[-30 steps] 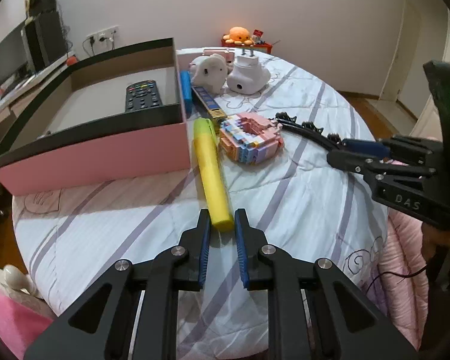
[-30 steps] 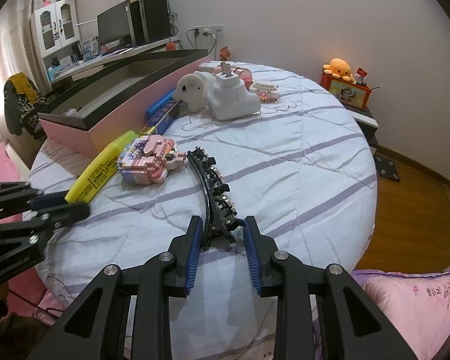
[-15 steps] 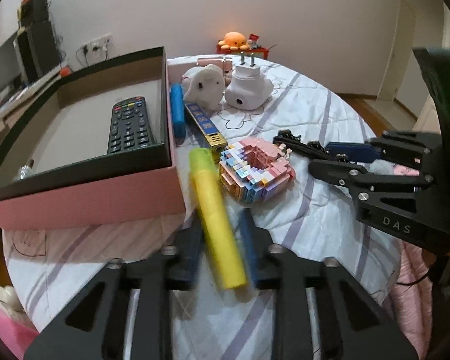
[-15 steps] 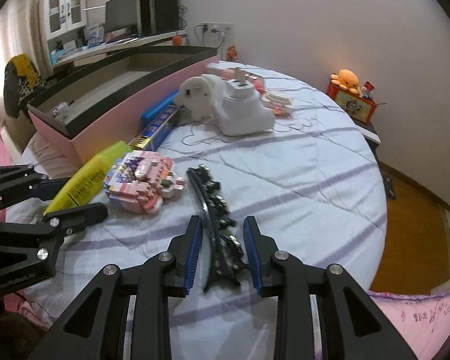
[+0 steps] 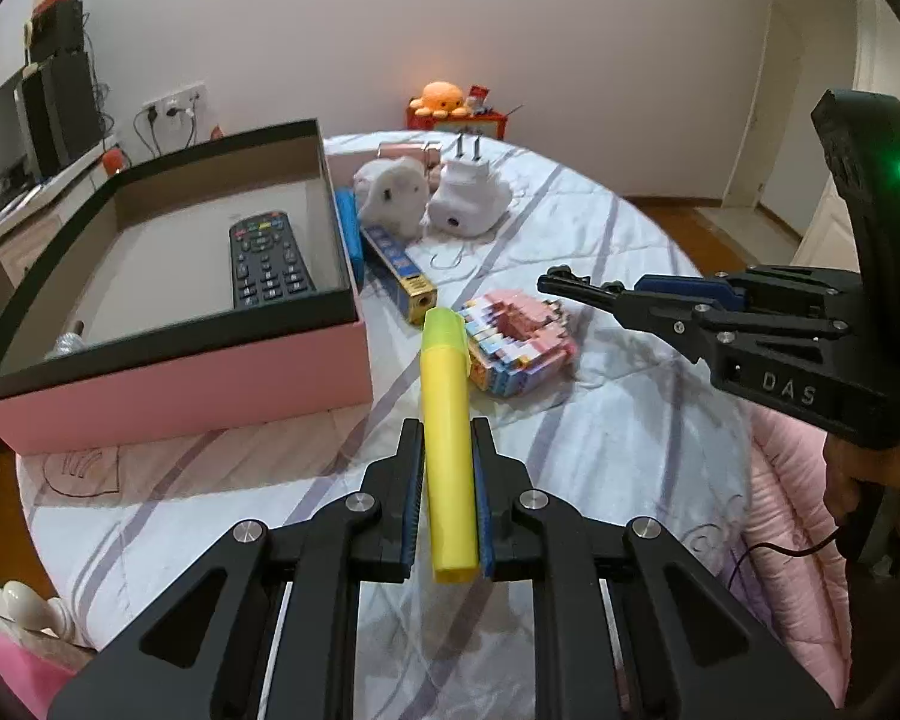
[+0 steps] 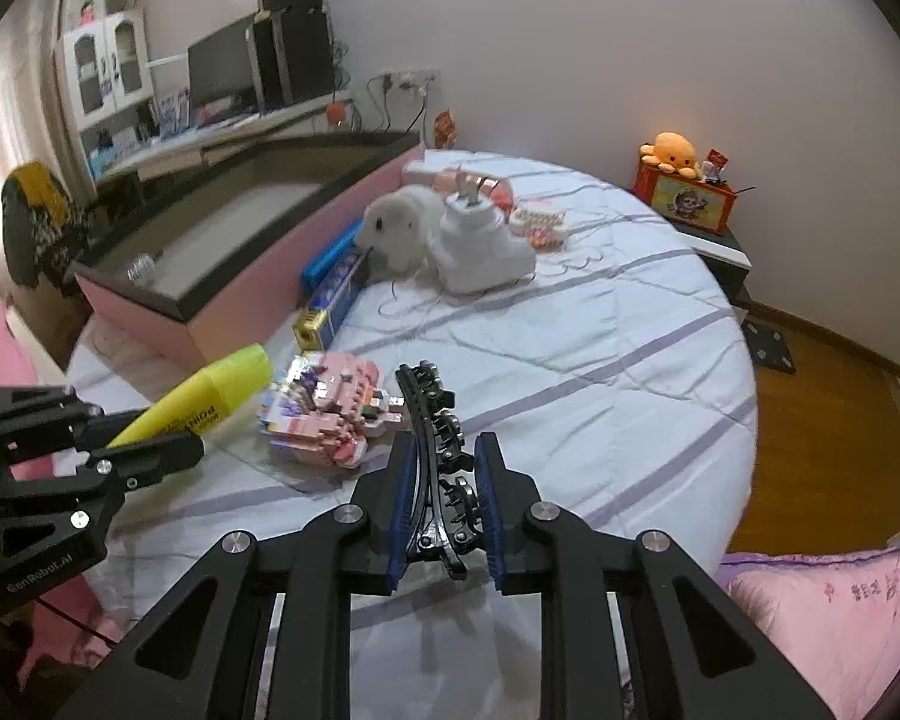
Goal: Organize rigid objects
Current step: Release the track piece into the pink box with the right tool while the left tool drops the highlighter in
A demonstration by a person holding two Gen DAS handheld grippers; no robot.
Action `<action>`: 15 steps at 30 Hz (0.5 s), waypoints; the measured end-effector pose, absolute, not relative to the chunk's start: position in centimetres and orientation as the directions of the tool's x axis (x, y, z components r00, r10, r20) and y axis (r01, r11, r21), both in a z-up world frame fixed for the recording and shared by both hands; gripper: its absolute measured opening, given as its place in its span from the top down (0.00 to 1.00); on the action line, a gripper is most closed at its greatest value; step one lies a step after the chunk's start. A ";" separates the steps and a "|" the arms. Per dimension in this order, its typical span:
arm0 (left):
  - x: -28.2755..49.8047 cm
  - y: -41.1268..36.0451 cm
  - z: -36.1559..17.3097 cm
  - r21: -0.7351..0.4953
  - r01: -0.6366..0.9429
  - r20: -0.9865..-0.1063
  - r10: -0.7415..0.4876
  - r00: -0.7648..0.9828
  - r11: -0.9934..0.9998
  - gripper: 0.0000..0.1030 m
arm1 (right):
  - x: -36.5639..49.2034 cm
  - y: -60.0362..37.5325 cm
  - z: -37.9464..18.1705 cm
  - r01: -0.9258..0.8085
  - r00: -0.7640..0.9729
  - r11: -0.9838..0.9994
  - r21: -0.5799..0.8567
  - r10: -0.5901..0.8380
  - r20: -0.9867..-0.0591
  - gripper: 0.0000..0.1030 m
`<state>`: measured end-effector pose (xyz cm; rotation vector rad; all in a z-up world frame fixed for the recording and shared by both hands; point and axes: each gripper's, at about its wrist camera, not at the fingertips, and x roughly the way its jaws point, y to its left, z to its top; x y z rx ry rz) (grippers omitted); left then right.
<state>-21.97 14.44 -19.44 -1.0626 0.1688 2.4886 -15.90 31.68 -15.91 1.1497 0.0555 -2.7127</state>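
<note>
Highlighter, handling: the yellow highlighter (image 5: 447, 450) looked light and stiff, with a smooth plastic barrel that could slip or swing if held near one end; a hold nearer its middle would likely steady it.
Highlighter, grip: the left gripper (image 5: 447, 510) had its jaws closing on the back part of the barrel, the pads against both sides.
Highlighter, place: it pointed forward out of the jaws, cap end towards the pink box (image 5: 210, 384), above the striped bedspread (image 5: 618, 444).
Highlighter, look: plain bright yellow, a slightly greener cap, dark lettering along the side in the right wrist view.
Hair clip, handling: the black hair clip (image 6: 435, 450) seemed light and rigid but thin, with small teeth that might snag the cloth or snap if squeezed hard; the curved spine looked the safer hold.
Hair clip, grip: the right gripper (image 6: 441, 510) had its jaws shut on the clip's near end.
Hair clip, place: its long curved body stuck out ahead of the jaws, just beside the pink block toy (image 6: 330, 414).
Hair clip, look: long, arched, glossy black, toothed along one edge.
Box: open-topped, dark-rimmed, already holding a remote control (image 5: 267, 258); probably where both items belonged.
</note>
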 end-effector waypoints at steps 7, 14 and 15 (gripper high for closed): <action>-20.7 13.7 -17.1 -0.053 -0.458 -0.670 0.372 -0.643 -0.887 0.86 | -15.0 31.5 -13.7 0.177 -0.719 -0.981 0.086 -0.188 -0.669 0.81; -22.2 11.1 -14.6 -0.040 -0.424 -0.631 0.352 -0.691 -0.905 0.86 | -15.9 29.6 -10.7 0.218 -0.751 -0.971 0.103 -0.234 -0.617 0.81; -22.6 10.6 -14.3 -0.039 -0.412 -0.626 0.343 -0.700 -0.910 0.86 | -16.4 29.0 -10.3 0.230 -0.756 -0.968 0.104 -0.244 -0.607 0.81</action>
